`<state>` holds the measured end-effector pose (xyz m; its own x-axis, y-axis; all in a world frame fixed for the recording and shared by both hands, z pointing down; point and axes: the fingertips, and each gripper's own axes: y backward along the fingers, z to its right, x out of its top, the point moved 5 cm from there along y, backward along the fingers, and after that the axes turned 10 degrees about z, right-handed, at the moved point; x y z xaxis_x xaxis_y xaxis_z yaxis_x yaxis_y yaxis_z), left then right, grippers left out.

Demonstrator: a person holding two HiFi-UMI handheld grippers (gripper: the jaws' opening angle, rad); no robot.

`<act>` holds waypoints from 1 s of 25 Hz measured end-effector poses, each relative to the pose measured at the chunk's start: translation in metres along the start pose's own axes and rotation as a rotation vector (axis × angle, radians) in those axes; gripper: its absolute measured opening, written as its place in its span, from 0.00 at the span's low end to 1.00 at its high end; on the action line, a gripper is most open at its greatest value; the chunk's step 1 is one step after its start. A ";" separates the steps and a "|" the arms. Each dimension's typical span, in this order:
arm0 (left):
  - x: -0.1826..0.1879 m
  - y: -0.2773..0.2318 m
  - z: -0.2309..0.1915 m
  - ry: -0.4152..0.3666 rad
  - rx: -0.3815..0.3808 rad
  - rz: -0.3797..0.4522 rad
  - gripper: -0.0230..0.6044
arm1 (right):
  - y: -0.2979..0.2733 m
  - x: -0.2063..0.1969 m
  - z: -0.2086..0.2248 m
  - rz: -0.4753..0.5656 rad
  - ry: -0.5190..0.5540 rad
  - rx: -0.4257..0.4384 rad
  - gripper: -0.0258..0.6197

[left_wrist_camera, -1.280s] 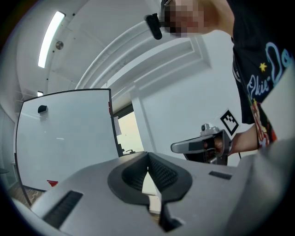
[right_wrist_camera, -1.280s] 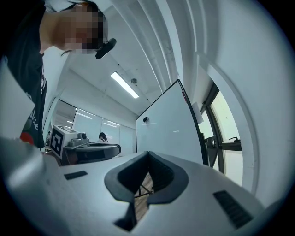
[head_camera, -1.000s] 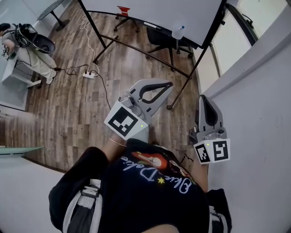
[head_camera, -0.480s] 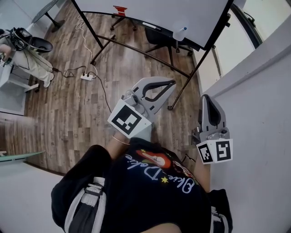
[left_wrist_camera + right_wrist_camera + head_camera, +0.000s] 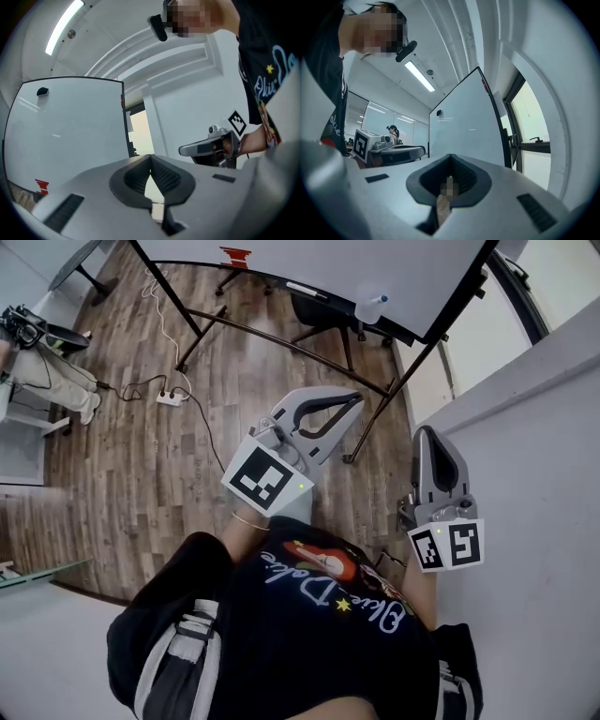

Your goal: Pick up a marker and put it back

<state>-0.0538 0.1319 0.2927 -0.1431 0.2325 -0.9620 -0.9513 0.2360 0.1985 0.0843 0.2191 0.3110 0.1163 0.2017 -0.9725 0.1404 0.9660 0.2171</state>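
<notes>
Grippers are both clenched shut, nothing in them: we've got the left gripper [image 5: 354, 400] and right gripper [image 5: 427, 433] held out over the wood floor [image 5: 141, 456]. Way beyond them, what looks like the marker [image 5: 307, 290] lies on the ledge of the whiteboard [image 5: 328, 259], touching neither.

A whiteboard [image 5: 319, 263] stands on a wooden floor [image 5: 131, 474]. A white power strip [image 5: 170, 399] lies near its stand.

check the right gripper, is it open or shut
Shut and empty: in its own view the right gripper has its jaws meeting at the tips, nothing between them.
</notes>
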 end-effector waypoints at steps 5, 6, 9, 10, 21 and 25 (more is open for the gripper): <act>-0.011 -0.013 -0.024 0.014 -0.010 0.004 0.04 | -0.025 -0.007 0.011 -0.010 0.004 -0.018 0.04; -0.013 -0.016 -0.030 0.015 -0.013 0.003 0.04 | -0.030 -0.008 0.014 -0.011 0.003 -0.020 0.04; -0.018 -0.022 -0.047 0.016 -0.020 0.000 0.04 | -0.048 -0.011 0.020 -0.010 -0.001 -0.029 0.04; -0.019 -0.023 -0.053 0.018 -0.019 0.000 0.04 | -0.054 -0.012 0.021 -0.009 -0.002 -0.031 0.04; -0.029 -0.043 -0.122 0.015 -0.055 0.017 0.04 | -0.119 -0.018 0.035 0.011 0.013 -0.066 0.04; -0.034 -0.053 -0.146 0.006 -0.080 0.018 0.04 | -0.141 -0.019 0.041 0.013 0.031 -0.092 0.04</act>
<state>-0.0379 -0.0259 0.2877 -0.1615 0.2299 -0.9597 -0.9673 0.1559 0.2001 0.1030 0.0724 0.3028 0.0871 0.2180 -0.9720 0.0479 0.9737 0.2227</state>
